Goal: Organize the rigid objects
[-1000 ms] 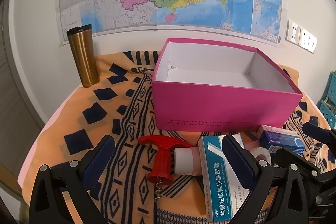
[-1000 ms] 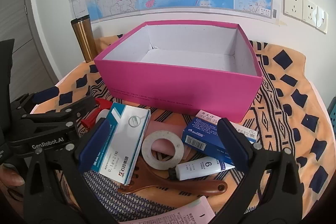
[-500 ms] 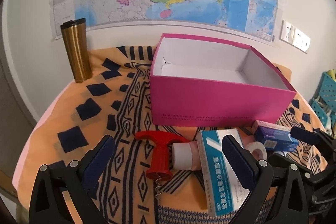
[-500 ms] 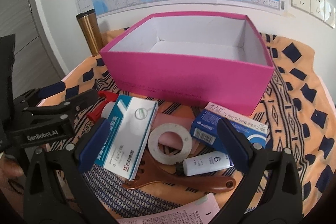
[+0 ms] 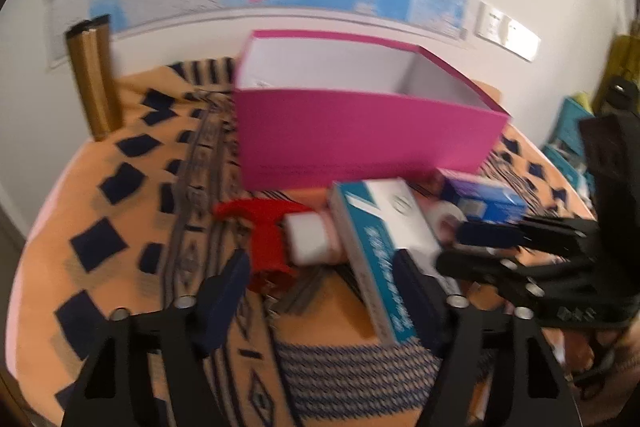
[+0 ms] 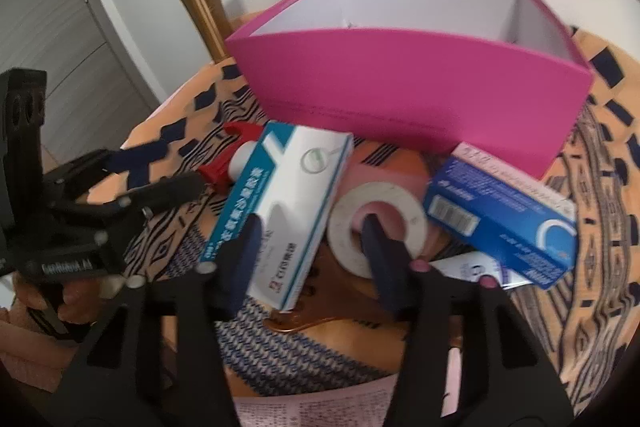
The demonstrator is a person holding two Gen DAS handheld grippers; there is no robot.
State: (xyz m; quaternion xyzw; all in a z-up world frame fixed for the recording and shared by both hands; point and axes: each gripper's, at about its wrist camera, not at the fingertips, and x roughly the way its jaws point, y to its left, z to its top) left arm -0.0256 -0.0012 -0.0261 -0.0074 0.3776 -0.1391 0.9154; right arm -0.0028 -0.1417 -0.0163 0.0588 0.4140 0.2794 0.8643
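An open pink box (image 5: 360, 139) (image 6: 420, 79) stands empty on the patterned cloth. In front of it lies a pile: a white-and-teal medicine box (image 5: 380, 239) (image 6: 288, 195), a red corkscrew (image 5: 264, 227), a pink tube with a white cap (image 5: 308, 239), a white tape roll (image 6: 376, 193) and a blue box (image 6: 500, 219). My left gripper (image 5: 320, 287) is closing, with the corkscrew's base and the medicine box's end between its jaws. My right gripper (image 6: 314, 247) is also closing. One finger lies over the medicine box, the other in the tape roll's hole. The blur hides any pressing.
A gold tumbler (image 5: 94, 83) (image 6: 204, 15) stands at the back left by the wall. A white tube (image 6: 472, 265) and a brown wooden handle (image 6: 304, 323) lie under the pile. A printed leaflet (image 6: 320, 403) is at the near edge. Blue crates (image 5: 568, 131) stand off the table's right.
Both grippers have tipped downward and come closer to the pile, and both pairs of jaws have narrowed. The right gripper's right finger now sits in the tape roll's hole.
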